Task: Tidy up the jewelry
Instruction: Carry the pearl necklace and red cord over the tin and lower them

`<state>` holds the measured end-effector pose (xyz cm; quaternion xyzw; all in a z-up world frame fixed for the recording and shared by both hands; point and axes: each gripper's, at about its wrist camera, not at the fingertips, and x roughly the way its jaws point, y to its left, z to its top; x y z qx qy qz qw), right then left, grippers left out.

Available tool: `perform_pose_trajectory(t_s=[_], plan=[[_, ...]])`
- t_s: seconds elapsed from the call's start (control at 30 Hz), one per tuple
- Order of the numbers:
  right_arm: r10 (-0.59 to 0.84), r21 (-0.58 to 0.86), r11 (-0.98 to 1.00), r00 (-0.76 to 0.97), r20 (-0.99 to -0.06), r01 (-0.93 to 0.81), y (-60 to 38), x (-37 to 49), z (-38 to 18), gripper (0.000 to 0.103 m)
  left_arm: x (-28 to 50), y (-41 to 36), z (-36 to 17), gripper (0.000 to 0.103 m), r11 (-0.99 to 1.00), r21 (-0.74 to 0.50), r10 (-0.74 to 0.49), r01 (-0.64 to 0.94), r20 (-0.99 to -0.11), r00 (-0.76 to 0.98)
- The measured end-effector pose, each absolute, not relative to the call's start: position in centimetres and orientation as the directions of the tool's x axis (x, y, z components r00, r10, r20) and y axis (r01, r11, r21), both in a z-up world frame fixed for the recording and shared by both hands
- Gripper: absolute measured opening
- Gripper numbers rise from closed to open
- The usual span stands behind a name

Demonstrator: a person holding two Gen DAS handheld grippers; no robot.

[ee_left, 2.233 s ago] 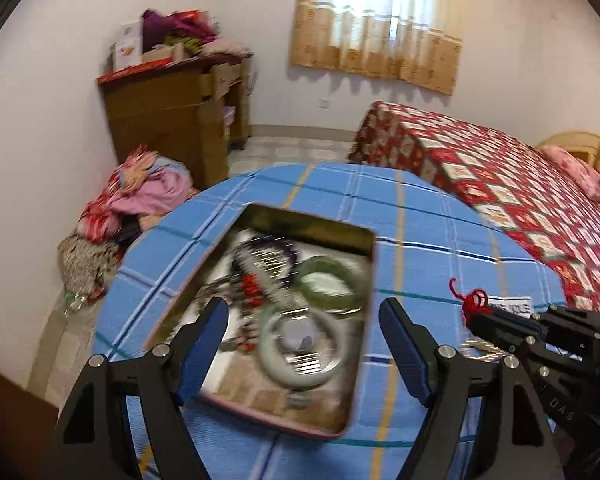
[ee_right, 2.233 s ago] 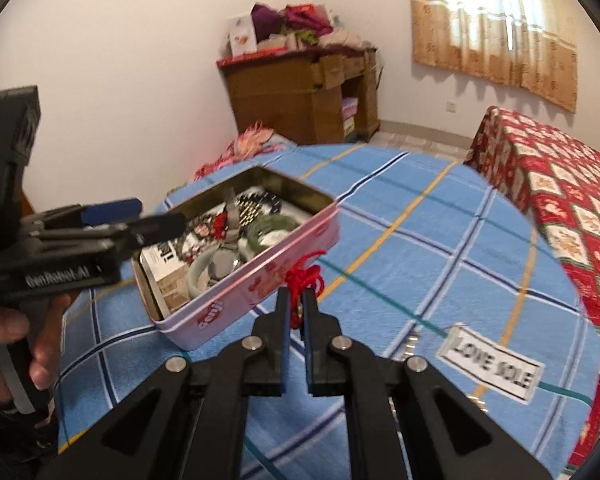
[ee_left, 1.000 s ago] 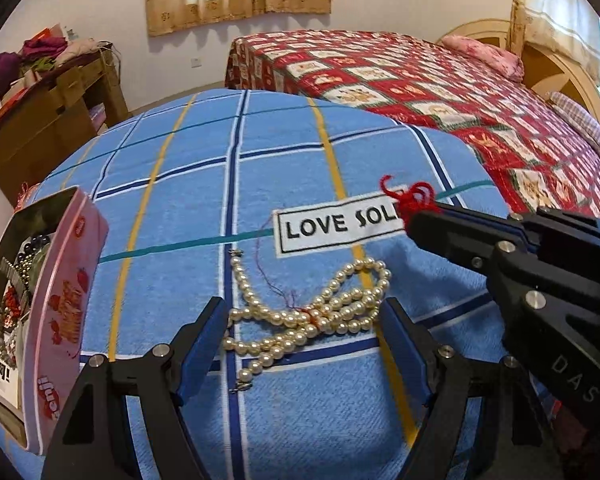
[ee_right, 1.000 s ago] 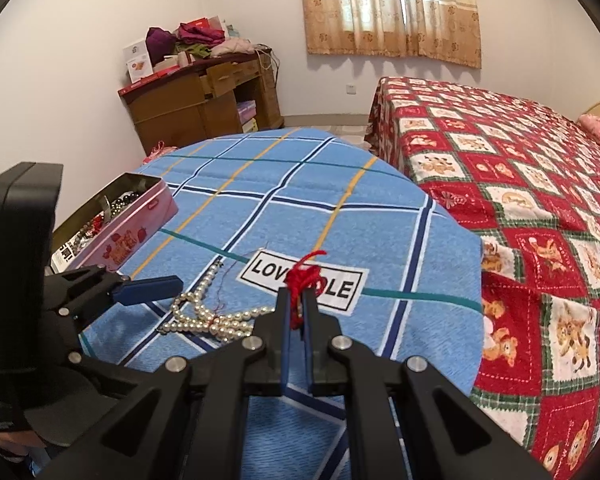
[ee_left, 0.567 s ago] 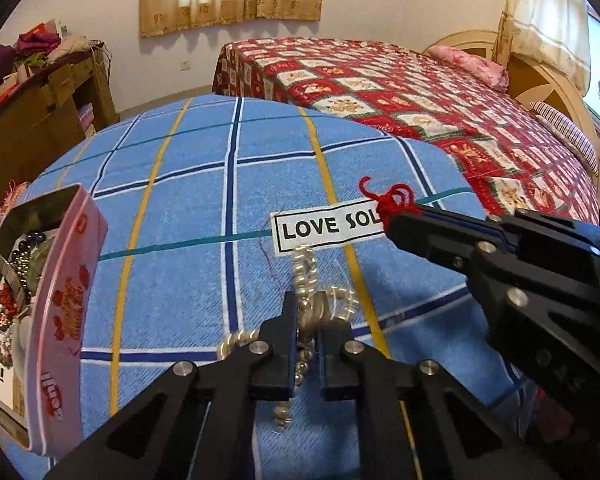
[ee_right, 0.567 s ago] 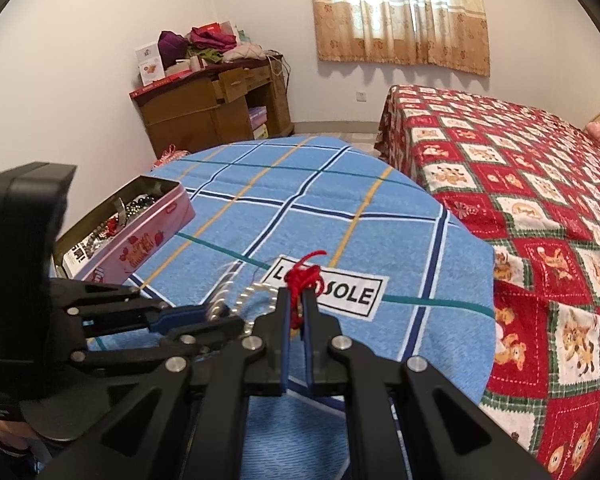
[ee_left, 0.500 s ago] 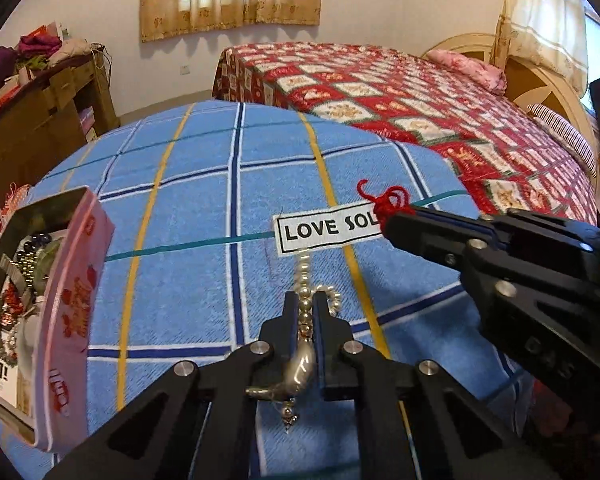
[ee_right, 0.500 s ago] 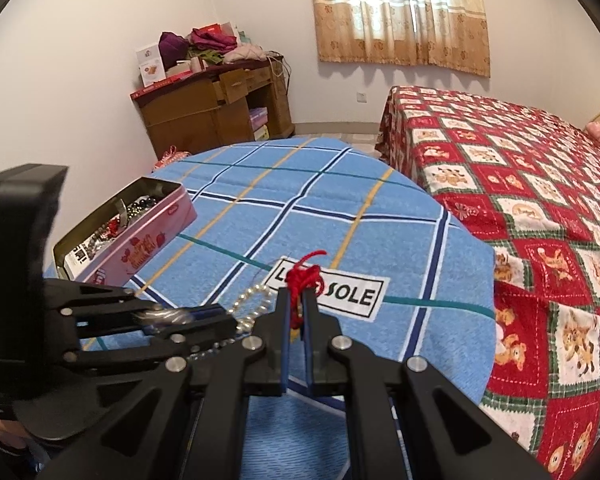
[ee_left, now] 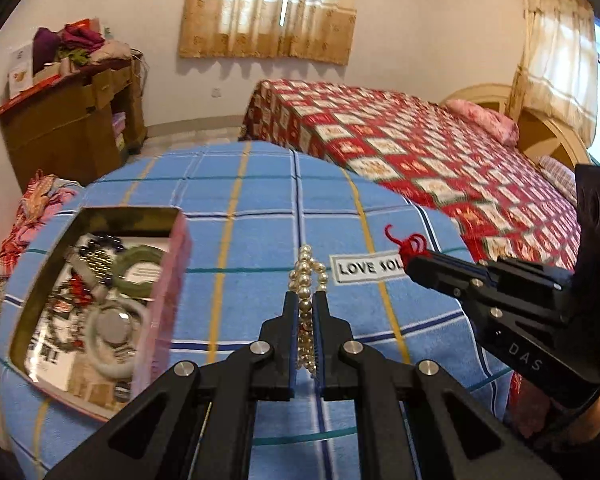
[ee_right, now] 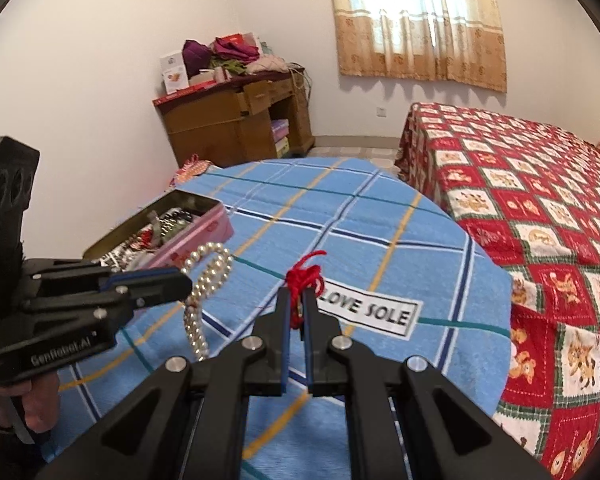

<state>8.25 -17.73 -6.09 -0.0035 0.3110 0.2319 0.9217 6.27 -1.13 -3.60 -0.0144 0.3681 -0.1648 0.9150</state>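
Observation:
My left gripper [ee_left: 304, 300] is shut on a pearl necklace [ee_left: 306, 276] and holds it above the blue plaid tablecloth [ee_left: 260, 208]. In the right wrist view the pearl necklace [ee_right: 204, 284] hangs in loops from the left gripper [ee_right: 182, 280]. My right gripper [ee_right: 296, 294] is shut on a red string cord [ee_right: 304, 274]; it also shows in the left wrist view [ee_left: 410, 242]. An open pink tin [ee_left: 168, 280], holding bangles, beads and other jewelry, sits at the table's left; in the right wrist view the tin [ee_right: 204, 226] lies behind the necklace.
A white "LOVE SOLE" label [ee_right: 368, 312] lies on the cloth under the grippers. A bed with a red patterned cover [ee_right: 540, 208] stands right of the table. A wooden desk piled with clothes [ee_right: 232, 120] stands at the back wall.
My left gripper closed on the pearl necklace, lifted it off the cloth and swung left toward the tin. My right gripper kept hold of the red cord.

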Motion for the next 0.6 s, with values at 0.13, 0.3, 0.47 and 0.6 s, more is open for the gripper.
perform_pose_trajectory(t_s=[0.13, 0.3, 0.47, 0.6], plan=[[0.453, 0.127, 0.874, 0.693, -0.561, -0.469, -16.2, 8.0, -5.0, 0.008, 5.8, 0.7, -2.3, 0.006, 0.954, -0.153, -0.296, 0.259, -0.643, 0.707], [0.491, 0.118, 0.848, 0.68, -0.544, -0.517, -14.2, 7.9, -3.6, 0.008, 5.2, 3.1, -0.2, 0.006, 0.959, -0.167, -0.283, 0.229, -0.601, 0.747], [0.536, 0.12, 0.815, 0.661, -0.525, -0.567, -12.4, 8.1, -2.1, 0.008, 4.7, 5.8, 1.6, 0.006, 0.971, -0.159, -0.239, 0.181, -0.564, 0.79], [0.563, 0.098, 0.788, 0.647, -0.514, -0.608, -10.6, 8.2, -1.0, 0.008, 4.8, 8.2, 2.2, 0.006, 0.981, -0.146, -0.186, 0.125, -0.556, 0.81]])
